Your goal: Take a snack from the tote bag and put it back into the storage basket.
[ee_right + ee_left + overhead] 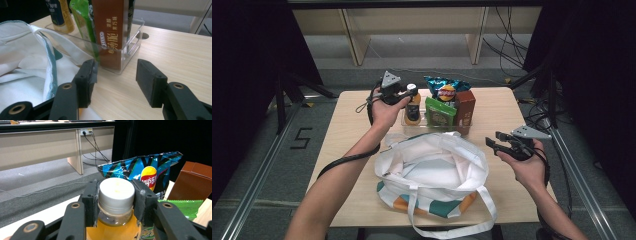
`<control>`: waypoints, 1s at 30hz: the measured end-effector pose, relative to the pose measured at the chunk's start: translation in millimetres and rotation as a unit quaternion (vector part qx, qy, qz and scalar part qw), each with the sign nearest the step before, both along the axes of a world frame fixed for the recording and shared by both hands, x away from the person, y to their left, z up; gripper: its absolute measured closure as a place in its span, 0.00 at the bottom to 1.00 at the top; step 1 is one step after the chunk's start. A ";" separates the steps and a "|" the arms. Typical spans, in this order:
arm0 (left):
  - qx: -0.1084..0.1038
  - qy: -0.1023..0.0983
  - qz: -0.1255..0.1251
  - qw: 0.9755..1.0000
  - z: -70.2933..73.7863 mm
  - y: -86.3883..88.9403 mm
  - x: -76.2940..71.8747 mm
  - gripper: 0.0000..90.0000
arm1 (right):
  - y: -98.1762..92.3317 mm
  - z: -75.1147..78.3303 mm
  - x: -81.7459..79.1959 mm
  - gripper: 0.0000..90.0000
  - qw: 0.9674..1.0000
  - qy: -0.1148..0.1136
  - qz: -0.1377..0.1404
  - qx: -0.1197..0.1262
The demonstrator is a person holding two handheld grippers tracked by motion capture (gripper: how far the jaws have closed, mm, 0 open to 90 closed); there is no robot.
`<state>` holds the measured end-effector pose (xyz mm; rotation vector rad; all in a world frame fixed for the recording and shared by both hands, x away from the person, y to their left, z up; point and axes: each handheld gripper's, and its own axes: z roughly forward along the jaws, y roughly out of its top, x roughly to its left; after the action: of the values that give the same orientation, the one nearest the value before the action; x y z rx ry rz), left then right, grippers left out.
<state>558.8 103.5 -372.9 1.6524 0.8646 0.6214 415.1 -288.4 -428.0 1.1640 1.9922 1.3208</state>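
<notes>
Pale wood table (507, 107) — grey floor (327, 55), dark surrounds.

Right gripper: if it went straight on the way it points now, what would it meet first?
Probably the near corner of the clear plastic bin, with the brown Oreo box just inside it. The right gripper is open over bare table; depth is uncertain.

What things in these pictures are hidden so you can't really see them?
- The bottom inside the white cloth tote bag: high view, its own folds cover it.
- Lower part of the orange juice bottle with white cap: left gripper view, cut off by the frame edge and the left gripper clamping it.
- Top of the brown cookie box: right gripper view, cut off by the top edge.
- Lower half of the blue chip bag: high view, behind the green packet.
</notes>
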 end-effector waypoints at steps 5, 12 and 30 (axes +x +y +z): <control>0.011 -0.008 -0.004 1.000 -2.4 0.8 2.3 0.65 | 0.9 0.0 -0.6 0.56 1.000 0.006 -0.003 0.004; 0.024 -0.018 -0.006 1.000 -3.9 2.2 4.2 0.65 | 2.7 -0.7 -1.5 0.56 1.000 0.010 -0.006 0.013; 0.017 0.003 -0.001 1.000 -7.3 -1.2 2.4 0.65 | 1.7 -0.4 0.1 0.56 1.000 0.008 0.005 0.007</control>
<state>561.2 102.2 -380.2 1.6869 0.8607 0.6333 415.2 -286.7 -428.4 1.1767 2.0054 1.3358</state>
